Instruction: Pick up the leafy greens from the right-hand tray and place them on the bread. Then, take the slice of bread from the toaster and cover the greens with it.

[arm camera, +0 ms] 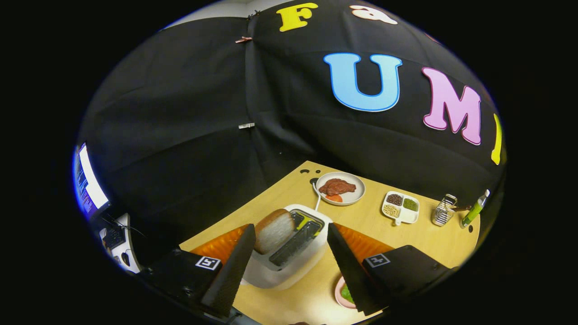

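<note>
Fingers [289, 266] spread wide, held nothing, hovered over toaster [289, 248]. Bread slice [273, 231] stood in slot, between fingers, nearer left one. Greens [347, 293] sat on pink plate [337, 295] (partly hidden behind right finger). Step looked like bread pickup; next: descend, straddle slice, close.

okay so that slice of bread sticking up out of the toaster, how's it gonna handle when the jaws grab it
The bread slice looks soft, so a hard squeeze would probably dent it. It leans in the toaster slot and should lift out lightly. The gripper jaws stand open around it.
</note>
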The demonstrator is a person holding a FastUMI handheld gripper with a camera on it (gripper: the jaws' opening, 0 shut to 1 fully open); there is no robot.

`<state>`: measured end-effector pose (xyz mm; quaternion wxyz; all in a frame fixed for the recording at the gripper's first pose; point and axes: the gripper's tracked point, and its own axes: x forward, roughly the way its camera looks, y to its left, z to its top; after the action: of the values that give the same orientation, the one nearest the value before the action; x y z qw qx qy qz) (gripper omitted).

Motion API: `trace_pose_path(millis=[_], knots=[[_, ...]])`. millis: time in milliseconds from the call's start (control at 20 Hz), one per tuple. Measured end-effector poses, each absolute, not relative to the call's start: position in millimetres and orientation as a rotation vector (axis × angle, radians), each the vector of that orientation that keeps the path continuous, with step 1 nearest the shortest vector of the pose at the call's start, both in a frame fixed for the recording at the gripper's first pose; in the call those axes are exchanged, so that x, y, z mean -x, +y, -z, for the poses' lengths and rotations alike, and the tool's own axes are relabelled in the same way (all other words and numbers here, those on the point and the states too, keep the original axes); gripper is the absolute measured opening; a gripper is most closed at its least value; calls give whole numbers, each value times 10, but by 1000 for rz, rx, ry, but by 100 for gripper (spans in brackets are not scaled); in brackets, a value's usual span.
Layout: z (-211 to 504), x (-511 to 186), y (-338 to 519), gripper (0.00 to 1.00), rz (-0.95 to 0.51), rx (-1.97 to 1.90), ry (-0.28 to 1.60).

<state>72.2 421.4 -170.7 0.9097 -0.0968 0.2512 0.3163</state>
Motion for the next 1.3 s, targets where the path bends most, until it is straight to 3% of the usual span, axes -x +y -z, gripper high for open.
trace_pose_path(millis=[750,1050,1250,1300], knots=[[2464,-901,4793,99,-531,285,616],[2579,-940,4779,68,-505,325,631],[2574,-962,4710,41,-479,329,636],[2581,-968,4694,29,-471,322,644]])
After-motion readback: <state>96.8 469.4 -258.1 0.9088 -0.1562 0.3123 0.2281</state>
